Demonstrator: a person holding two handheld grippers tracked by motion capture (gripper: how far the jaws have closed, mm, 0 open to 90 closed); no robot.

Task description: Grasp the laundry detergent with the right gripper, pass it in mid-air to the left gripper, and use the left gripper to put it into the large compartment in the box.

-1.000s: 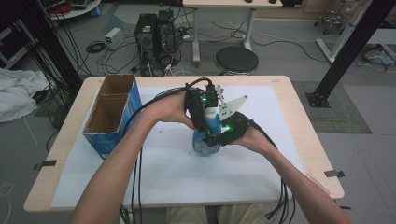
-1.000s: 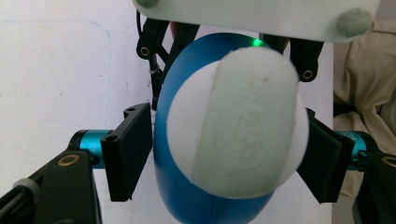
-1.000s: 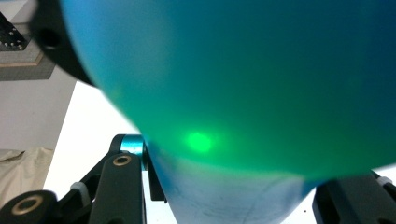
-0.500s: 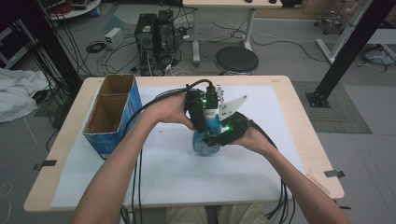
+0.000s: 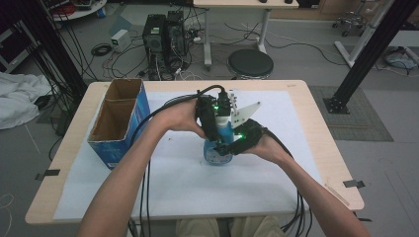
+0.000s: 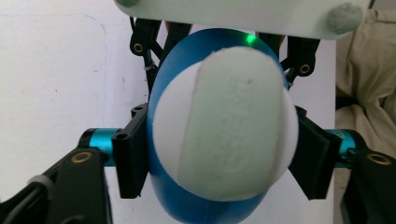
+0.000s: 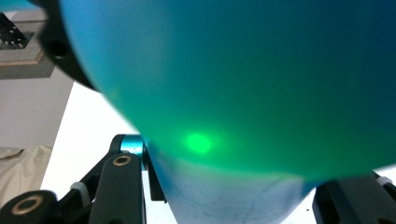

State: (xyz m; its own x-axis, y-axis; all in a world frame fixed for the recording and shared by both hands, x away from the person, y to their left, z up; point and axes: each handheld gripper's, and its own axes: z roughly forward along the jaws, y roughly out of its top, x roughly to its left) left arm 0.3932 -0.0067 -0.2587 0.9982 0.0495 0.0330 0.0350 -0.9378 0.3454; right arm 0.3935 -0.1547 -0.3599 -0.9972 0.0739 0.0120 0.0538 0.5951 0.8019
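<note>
Cabled lab floor, white-sheeted table point(image 5: 173, 182), cardboard box point(image 5: 118, 123), blue bottle point(image 5: 217, 148)

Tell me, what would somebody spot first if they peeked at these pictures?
Probably the blue bottle in the middle of the white table cover, with the left gripper and the right gripper both pressed around it. Up close, its white cap sits squeezed between the left gripper's black jaws. A blue cardboard box stands open at the table's left.

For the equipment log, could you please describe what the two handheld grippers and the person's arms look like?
Both grippers, left gripper and right gripper, are black, with black jaws on linkages with brass-coloured pivots, teal metal collars, green indicator lights and bundles of black cables. A pale three-cornered plate tops one. The forearms are bare, with no sleeves in view.
</note>
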